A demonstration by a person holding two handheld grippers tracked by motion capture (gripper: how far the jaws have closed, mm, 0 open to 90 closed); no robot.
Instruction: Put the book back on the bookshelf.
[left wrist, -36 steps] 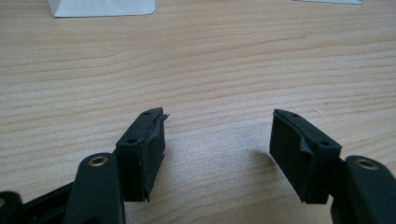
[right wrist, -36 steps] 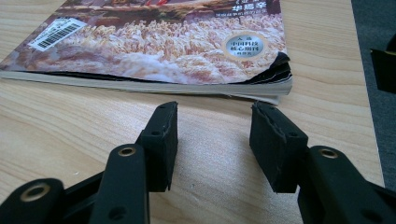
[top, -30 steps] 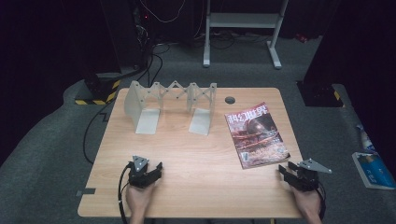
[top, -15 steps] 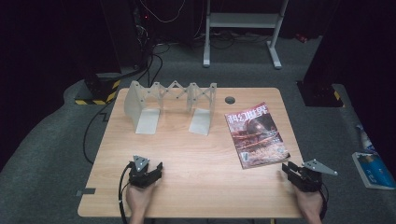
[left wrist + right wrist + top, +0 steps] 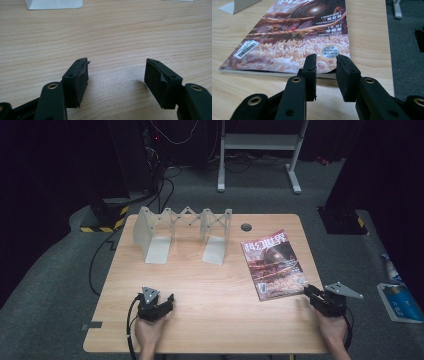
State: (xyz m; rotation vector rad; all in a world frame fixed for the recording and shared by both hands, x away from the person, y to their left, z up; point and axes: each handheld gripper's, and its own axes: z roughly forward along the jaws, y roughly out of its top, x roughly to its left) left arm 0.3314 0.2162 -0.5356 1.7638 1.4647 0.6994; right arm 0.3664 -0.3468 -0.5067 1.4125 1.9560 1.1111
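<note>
Two hand-held tools rest near the front edge of a wooden bench, one in each of a person's hands. The work in hand looks like picking up a magazine, and it has barely begun.

The magazine lies flat and closed on the right part of the bench, cover up, its nearest corner pointing toward the right tool. To the magazine's left stands a grey folding rack with two upright ends, nothing in it. A small round grommet sits just behind the magazine.

The right tool is just beside the magazine's near right corner. In the right gripper view its jaws have just been closing and now stand partly apart, the gap lined up with the magazine's near edge. No page or cover is between the pads; it grips nothing yet.

The left tool is well to the left of the magazine, released, jaws wide apart over bare wood in the left gripper view, holding nothing.

Done so far: only the approach. Left, by my judgement: sliding a jaw under the edge, pinching, lifting, and probably standing the magazine in the rack.
</note>
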